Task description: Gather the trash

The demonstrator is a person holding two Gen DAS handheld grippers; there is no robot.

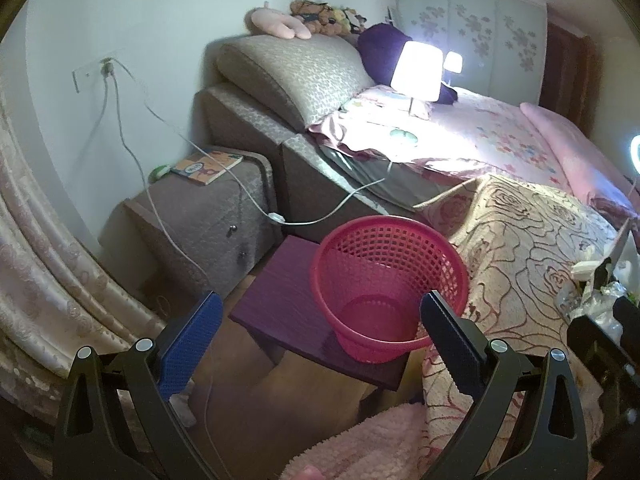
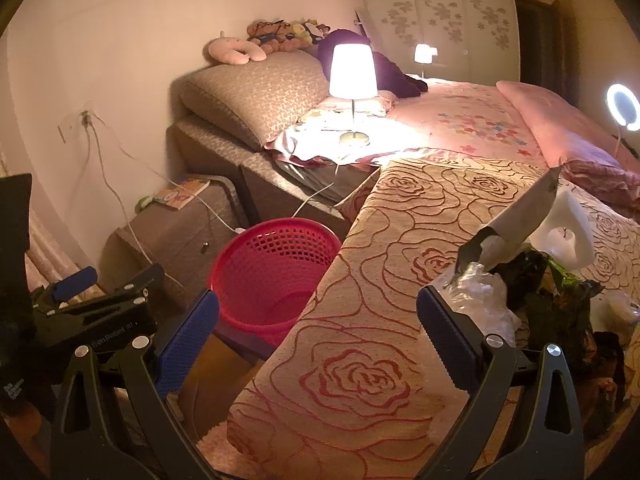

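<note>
The basket (image 1: 390, 288) stands on a low stool (image 1: 280, 308) beside the bed (image 2: 460, 120). Right of the basket, a blanket (image 2: 380, 280) hangs over the bed's edge. A pile of trash (image 2: 520, 280) lies on the blanket, far right. Behind the basket, a lamp (image 2: 353, 80) stands on the bed. Left of the bed sits a nightstand (image 1: 200, 216) with a book (image 1: 208, 166) on top. Soft toys (image 2: 276, 36) rest on the headboard.

Rose-patterned bedspread (image 2: 400, 240) carries the trash pile (image 2: 532, 280) (crumpled plastic, wrappers).
</note>
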